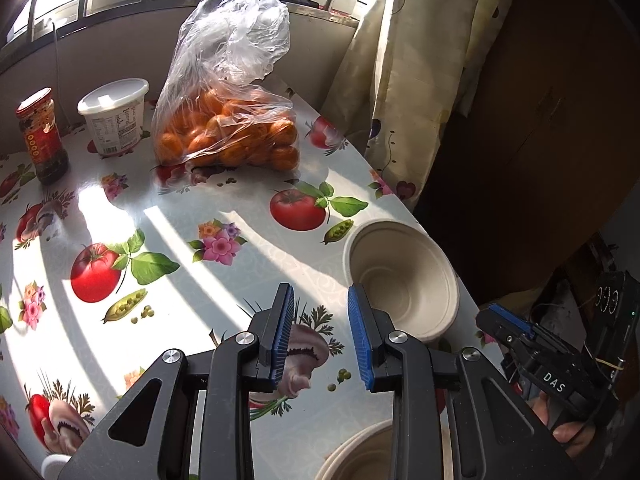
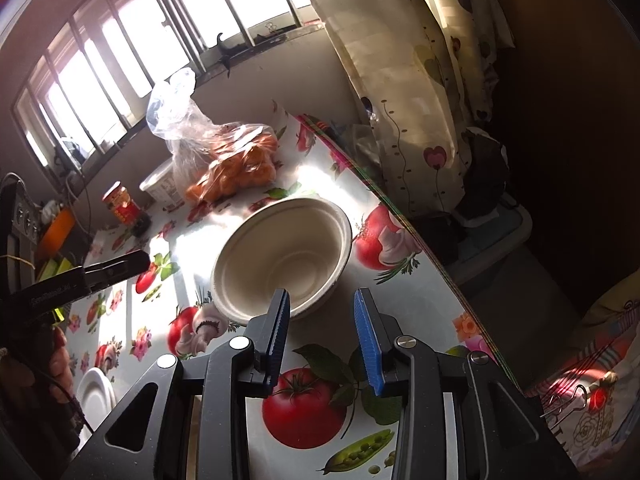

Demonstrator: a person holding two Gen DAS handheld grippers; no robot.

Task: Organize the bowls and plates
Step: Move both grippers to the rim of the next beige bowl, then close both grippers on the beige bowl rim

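Bowl just ahead of the right gripper, both sets of jaws spread and holding nothing.

Seen from the right wrist, the pale bowl [image 2: 282, 254] sits upright on the surface [image 2: 420, 280], its near rim touching the picture line of the left blue pad [image 2: 280, 328]; it lies slightly left of the right gripper [image 2: 322, 334], so I judge that hand the nearer 1. Being round, it has no long axis; the rim is what to pinch. From the left wrist the same bowl [image 1: 402, 280] lies ahead and to the right of the left gripper [image 1: 320, 332], at the surface's edge. Only that view shows 2 more rims stacked below the jaws, a second bowl stack [image 1: 360, 456]; only the right view shows a white plate [image 2: 94, 396] far left.
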